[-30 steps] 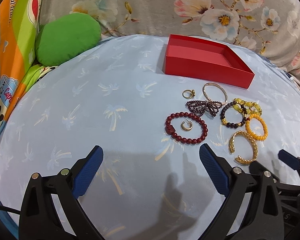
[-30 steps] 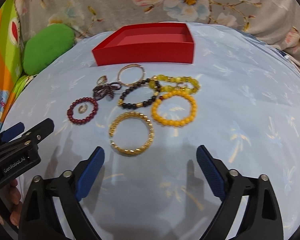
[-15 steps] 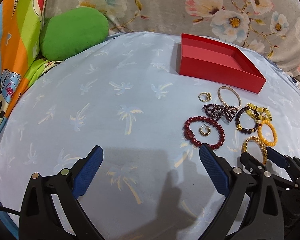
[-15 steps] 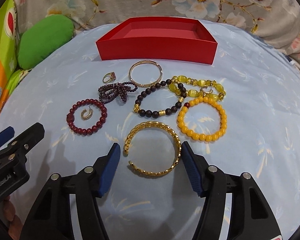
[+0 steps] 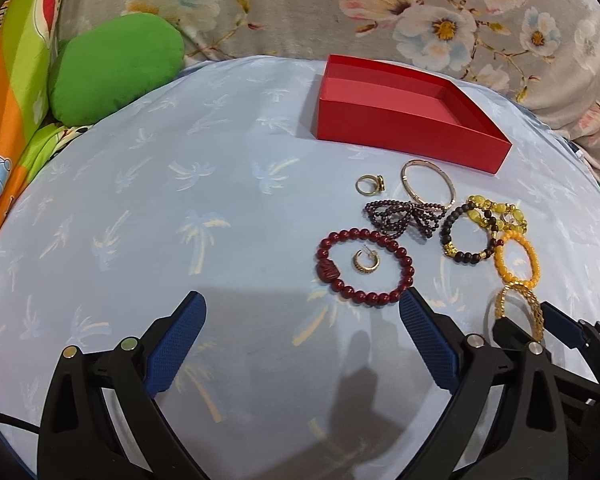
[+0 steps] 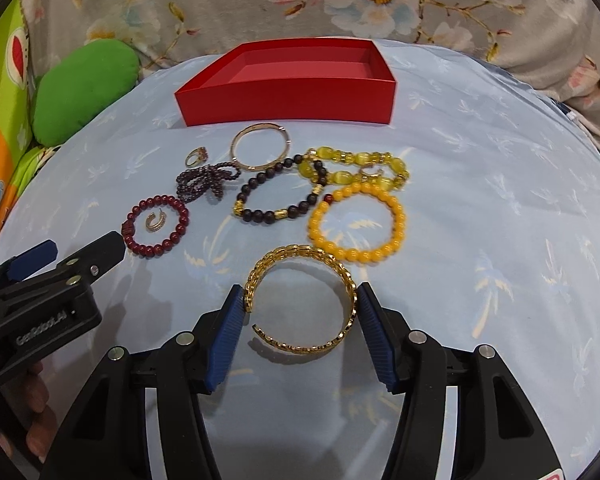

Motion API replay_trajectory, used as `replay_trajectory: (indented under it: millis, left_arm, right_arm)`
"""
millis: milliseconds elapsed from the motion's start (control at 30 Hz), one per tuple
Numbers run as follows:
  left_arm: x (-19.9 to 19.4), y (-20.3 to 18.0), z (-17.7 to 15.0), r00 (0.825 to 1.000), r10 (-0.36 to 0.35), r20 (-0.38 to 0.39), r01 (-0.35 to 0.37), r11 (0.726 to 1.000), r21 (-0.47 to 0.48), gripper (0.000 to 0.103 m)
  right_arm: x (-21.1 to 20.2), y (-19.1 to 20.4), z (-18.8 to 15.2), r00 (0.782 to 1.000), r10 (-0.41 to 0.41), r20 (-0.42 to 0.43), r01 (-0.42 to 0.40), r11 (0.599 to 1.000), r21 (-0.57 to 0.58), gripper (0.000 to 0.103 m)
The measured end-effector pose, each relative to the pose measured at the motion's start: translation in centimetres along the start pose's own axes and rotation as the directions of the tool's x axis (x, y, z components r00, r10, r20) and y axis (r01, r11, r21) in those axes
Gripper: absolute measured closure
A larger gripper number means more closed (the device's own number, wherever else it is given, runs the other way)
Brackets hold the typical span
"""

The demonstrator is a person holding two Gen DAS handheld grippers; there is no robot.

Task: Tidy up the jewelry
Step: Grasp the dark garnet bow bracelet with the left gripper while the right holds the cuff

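The right gripper [image 6: 300,304] clasped the gold bangle [image 6: 302,300] on the blue cloth [image 6: 480,220], in front of the empty red box [image 6: 288,98], while the left gripper [image 5: 300,332] hovered spread wide, grasping nothing.

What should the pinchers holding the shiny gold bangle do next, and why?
Probably lift it. The right gripper has its blue pads against both sides of the open gold chain-link cuff bangle, which lies on the pale blue cloth. The shallow red cardboard box beyond looks empty, so carry it there.
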State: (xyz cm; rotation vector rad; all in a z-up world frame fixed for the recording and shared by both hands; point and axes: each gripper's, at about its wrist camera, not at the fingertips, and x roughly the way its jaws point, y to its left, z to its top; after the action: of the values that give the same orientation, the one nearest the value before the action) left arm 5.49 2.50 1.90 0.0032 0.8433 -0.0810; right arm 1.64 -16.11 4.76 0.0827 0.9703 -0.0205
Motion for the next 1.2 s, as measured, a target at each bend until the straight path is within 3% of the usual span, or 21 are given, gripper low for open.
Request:
replay_trajectory:
  millis: [333,733,967,1067,1133,1200]
  left_arm:
    - [0.4,-2.0,0.4,1.000,-0.015,-0.003,0.015,1.000,0.020,0.010]
    - [1.5,-2.9,1.8,1.000,0.008,0.004,-0.008,1.000,0.029,0.010]
    - [1.9,-3.5,3.8,0.999,-0.016,0.032,0.015,0.999,0.035,0.010]
    - [3.1,-4.2,4.5,0.999,-0.047,0.019,0.046,0.997,0.063,0.022]
    - [4.3,-4.3,4.7,0.998,-0.066,-0.017,0.067,0.996,0.063,0.042]
    - [5.1,-4.2,4.7,0.996,-0.081,-0.034,0.083,0.995,0.052,0.046]
  right_arm:
    - [-0.9,-3.4,-0.1,1.000,-0.023,0.004,0.023,0.998,0.055,0.048]
    - [-0.7,-4.5,0.3,1.000,0.004,0.007,-0.004,0.997,0.073,0.048]
    - [-0.2,-5.0,1.0,1.000,0.017,0.001,-0.017,0.995,0.097,0.048]
    - [-0.1,-5.0,1.2,1.000,0.017,-0.002,-0.017,0.995,0.100,0.048]
    - [-0.1,-5.1,1.4,1.000,0.018,-0.001,-0.017,0.994,0.104,0.048]
    - [0.0,-5.1,1.6,1.000,0.018,0.001,-0.018,0.994,0.106,0.048]
